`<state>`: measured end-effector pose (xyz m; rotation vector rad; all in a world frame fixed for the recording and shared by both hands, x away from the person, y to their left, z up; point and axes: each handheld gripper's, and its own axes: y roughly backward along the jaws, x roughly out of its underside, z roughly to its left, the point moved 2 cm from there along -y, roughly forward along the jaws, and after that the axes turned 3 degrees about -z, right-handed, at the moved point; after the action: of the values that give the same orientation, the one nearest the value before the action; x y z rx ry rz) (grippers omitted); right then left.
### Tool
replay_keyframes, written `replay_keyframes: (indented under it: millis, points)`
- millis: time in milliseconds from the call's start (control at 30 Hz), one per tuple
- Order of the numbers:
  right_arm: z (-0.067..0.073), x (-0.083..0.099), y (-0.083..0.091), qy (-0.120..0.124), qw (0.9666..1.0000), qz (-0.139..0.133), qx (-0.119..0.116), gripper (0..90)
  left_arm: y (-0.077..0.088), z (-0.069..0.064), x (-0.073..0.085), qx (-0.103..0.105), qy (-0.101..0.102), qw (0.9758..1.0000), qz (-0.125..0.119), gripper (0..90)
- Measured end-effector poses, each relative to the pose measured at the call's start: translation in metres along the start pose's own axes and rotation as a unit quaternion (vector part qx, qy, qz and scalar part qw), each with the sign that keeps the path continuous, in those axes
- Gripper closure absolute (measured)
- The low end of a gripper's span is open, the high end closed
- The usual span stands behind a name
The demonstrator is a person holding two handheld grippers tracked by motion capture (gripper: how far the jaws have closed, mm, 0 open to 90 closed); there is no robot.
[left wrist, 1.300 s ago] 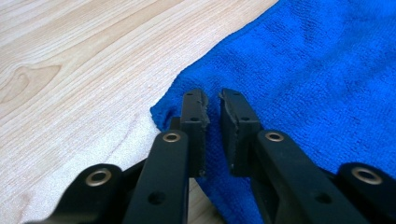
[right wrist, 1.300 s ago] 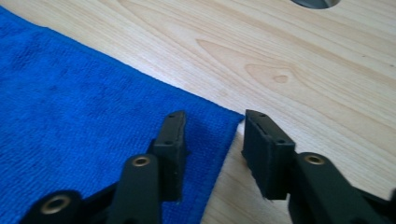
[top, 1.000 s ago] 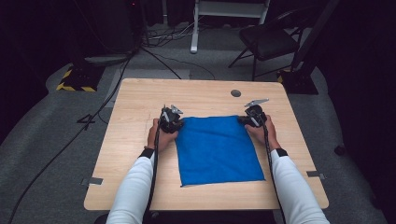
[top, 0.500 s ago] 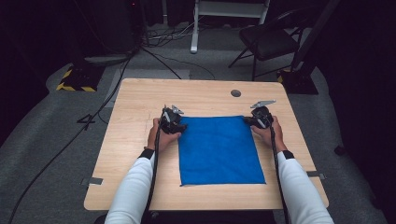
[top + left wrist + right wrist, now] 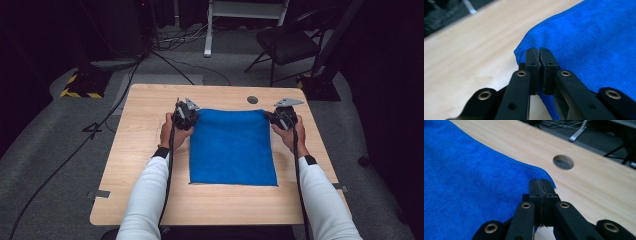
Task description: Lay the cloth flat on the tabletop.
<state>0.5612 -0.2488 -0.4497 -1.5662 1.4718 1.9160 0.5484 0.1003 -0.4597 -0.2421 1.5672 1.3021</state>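
No legible text, labels — seemingly none

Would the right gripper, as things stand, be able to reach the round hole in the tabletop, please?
Probably not at once: the right gripper is shut on the far right corner of the blue cloth. The round hole lies close by, with bare table between and nothing in the way, so it would have to let go or drag the cloth along.
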Motion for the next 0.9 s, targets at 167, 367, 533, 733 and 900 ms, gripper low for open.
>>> replay_keyframes:
  millis: [167,367,533,733,900]
  points:
    - [-0.003,-0.004,-0.016,-0.006,0.9994,0.009,0.034,87.3,-0.016,0.004,-0.001,-0.034,0.028,0.9987,0.024,66.0]
    - [-0.005,0.006,-0.027,-0.019,0.9980,0.043,0.043,67.2,-0.018,0.002,0.011,-0.020,0.029,0.9983,0.046,32.0]
    - [-0.002,0.017,-0.015,-0.015,0.9987,0.046,0.016,54.0,0.001,-0.005,0.027,0.023,0.006,0.9986,0.047,24.0]
    - [0.016,0.035,0.014,0.018,0.9981,0.046,-0.037,47.4,0.032,-0.026,0.050,0.073,-0.032,0.9958,0.046,21.9]
    - [0.035,0.060,0.040,0.035,0.9947,0.052,-0.082,43.9,0.053,-0.049,0.075,0.098,-0.057,0.9919,0.058,20.1]
